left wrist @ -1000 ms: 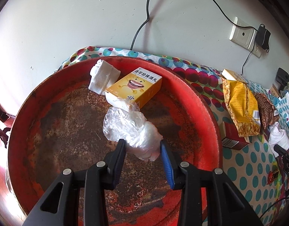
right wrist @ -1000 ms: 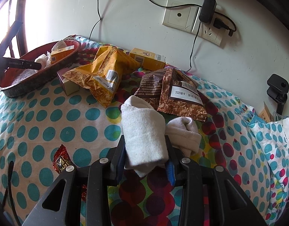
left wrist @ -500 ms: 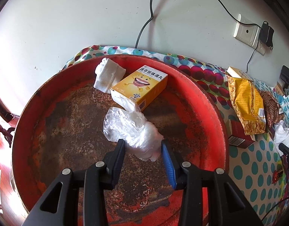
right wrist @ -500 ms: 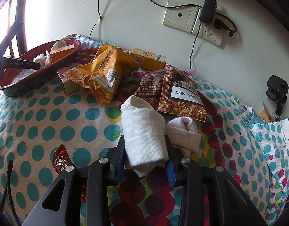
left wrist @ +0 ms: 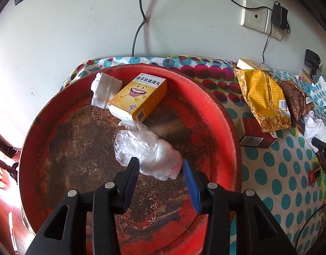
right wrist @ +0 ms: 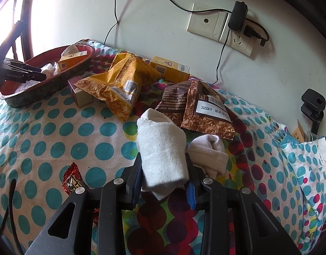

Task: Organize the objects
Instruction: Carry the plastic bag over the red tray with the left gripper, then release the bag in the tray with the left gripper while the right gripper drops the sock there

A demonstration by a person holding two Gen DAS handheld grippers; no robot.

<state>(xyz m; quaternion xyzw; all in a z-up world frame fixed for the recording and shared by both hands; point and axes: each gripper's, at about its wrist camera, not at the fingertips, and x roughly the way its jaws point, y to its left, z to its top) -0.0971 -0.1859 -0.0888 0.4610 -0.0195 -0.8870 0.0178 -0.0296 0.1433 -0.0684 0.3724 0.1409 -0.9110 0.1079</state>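
A rusty red round tray (left wrist: 218,114) fills the left wrist view. In it lie a yellow medicine box (left wrist: 139,99), a folded white sock (left wrist: 104,90) and a crumpled clear plastic bag (left wrist: 148,153). My left gripper (left wrist: 160,164) straddles the bag's near end, its jaws opening; the blue pad stands just off the plastic and the bag rests on the tray floor. In the right wrist view my right gripper (right wrist: 164,161) is shut on a rolled white sock (right wrist: 160,144) above the dotted cloth. A second rolled sock (right wrist: 209,153) lies just to its right.
On the dotted cloth lie a yellow snack bag (right wrist: 122,85), a brown snack bag (right wrist: 197,106), a yellow box (right wrist: 169,68) by the wall, a dark red box (left wrist: 256,133) beside the tray and a red candy wrapper (right wrist: 71,180). Cables and sockets hang on the wall behind.
The left jaws have spread wider around the plastic bag, and the left view has rolled slightly. The right gripper and its sock have not moved.
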